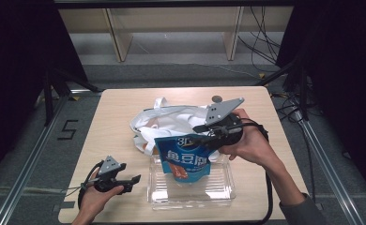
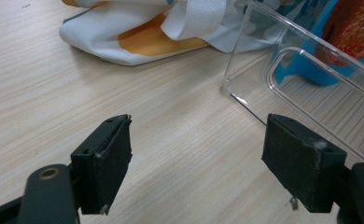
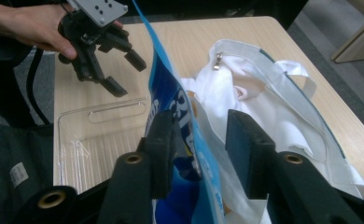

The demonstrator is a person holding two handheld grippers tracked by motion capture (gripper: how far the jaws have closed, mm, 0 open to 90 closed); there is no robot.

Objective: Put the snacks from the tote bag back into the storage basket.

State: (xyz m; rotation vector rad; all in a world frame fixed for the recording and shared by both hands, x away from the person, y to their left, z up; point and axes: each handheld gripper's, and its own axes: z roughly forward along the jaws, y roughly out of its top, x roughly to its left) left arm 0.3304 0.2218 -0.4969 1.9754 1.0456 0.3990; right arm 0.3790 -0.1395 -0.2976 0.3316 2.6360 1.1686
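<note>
blue snack bag [image 1: 186,159] betw right gripper [image 1: 208,136] jaws, over clear tray [image 1: 190,187]

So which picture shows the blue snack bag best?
The high view: the whole blue snack bag shows there, front and print facing up, over the clear tray. The right gripper view sees it edge-on between the right gripper's jaws. The left gripper view catches just a corner through the tray.
</note>
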